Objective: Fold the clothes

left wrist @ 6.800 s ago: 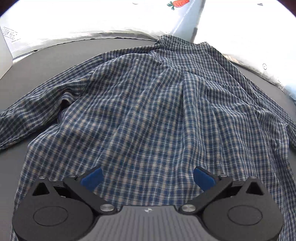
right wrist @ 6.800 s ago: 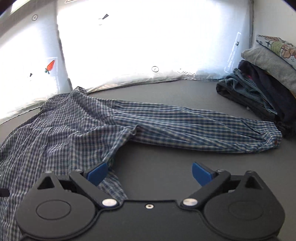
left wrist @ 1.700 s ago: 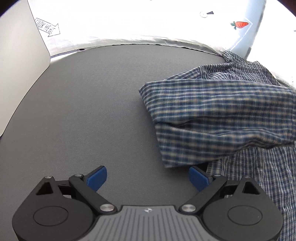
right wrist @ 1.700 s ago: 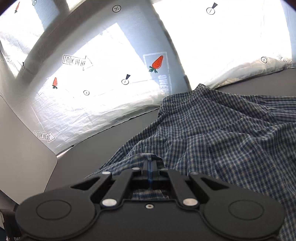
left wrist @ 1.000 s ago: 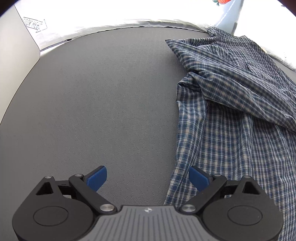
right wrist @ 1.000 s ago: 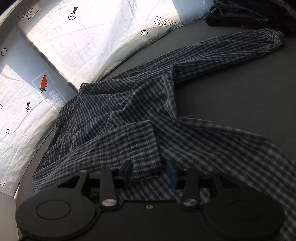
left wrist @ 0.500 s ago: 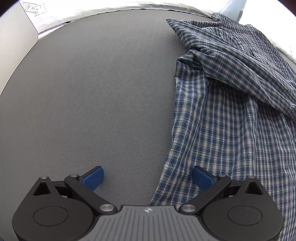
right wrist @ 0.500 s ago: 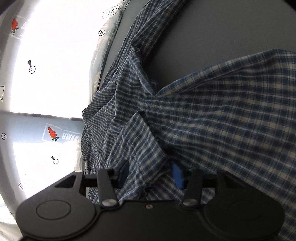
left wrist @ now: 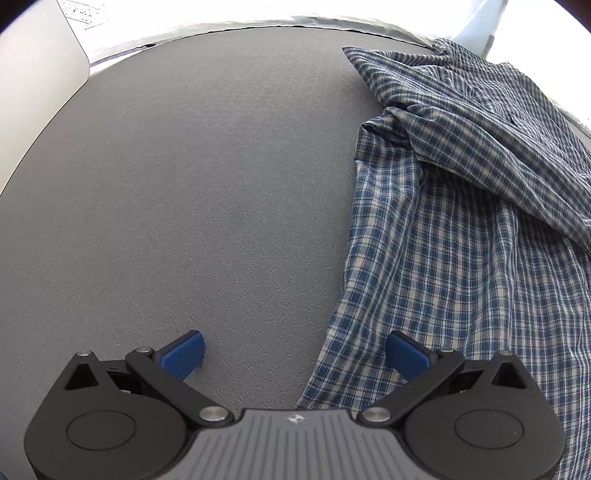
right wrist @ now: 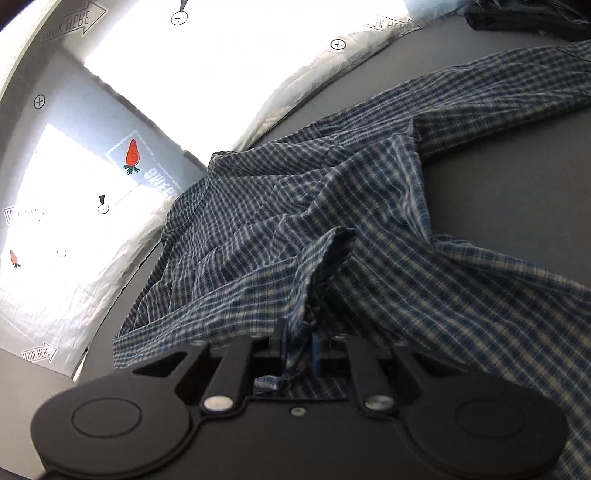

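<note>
The plaid shirt [left wrist: 461, 236] runs off the left wrist view at three and five o'clock. In the right wrist view, its sleeve [right wrist: 517, 92] is cut off at two o'clock, where dark clothes [right wrist: 535, 18] stay indistinct.

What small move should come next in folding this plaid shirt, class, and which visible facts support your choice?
Probably the left gripper should close on the shirt's near edge. Its fingers stand wide open astride that edge, one over bare gray mat, one over cloth. The right gripper is closing, a bunched fold of the shirt already between its fingers, so a second hold would let both lift together.
</note>
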`<state>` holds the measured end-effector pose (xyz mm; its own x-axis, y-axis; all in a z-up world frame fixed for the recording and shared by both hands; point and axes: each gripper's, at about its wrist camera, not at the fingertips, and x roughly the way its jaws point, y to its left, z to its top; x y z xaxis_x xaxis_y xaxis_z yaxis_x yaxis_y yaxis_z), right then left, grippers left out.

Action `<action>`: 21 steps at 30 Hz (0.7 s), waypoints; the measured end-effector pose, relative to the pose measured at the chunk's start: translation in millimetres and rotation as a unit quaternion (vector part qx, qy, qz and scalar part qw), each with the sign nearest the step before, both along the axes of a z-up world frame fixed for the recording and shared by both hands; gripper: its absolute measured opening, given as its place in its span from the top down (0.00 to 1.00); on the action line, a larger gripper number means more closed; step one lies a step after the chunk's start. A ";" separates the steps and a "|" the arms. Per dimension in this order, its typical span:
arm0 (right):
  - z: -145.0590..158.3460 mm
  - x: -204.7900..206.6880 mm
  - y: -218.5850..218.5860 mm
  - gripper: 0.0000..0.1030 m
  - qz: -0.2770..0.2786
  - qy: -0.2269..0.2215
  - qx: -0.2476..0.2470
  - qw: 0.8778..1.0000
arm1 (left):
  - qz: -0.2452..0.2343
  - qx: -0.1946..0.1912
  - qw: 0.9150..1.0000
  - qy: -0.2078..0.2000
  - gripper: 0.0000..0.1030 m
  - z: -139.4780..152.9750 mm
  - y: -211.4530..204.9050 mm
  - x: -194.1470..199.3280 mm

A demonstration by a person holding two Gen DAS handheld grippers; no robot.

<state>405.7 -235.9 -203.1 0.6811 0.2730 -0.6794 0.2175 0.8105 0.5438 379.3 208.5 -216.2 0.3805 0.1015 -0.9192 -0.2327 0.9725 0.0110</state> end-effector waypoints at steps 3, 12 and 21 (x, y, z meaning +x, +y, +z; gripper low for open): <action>16.5 4.7 -0.2 0.91 0.031 -0.010 -0.039 0.999 | 0.029 0.002 1.000 0.008 0.00 1.6 -2.1 3.5; 49.0 27.8 -28.2 0.92 0.130 -0.063 -0.103 0.984 | 0.038 0.021 0.998 -0.053 0.00 55.0 -63.1 -26.0; 54.5 52.0 -60.7 0.92 0.183 -0.095 -0.120 0.971 | 0.045 0.013 0.999 -0.001 0.01 8.1 -144.5 -36.0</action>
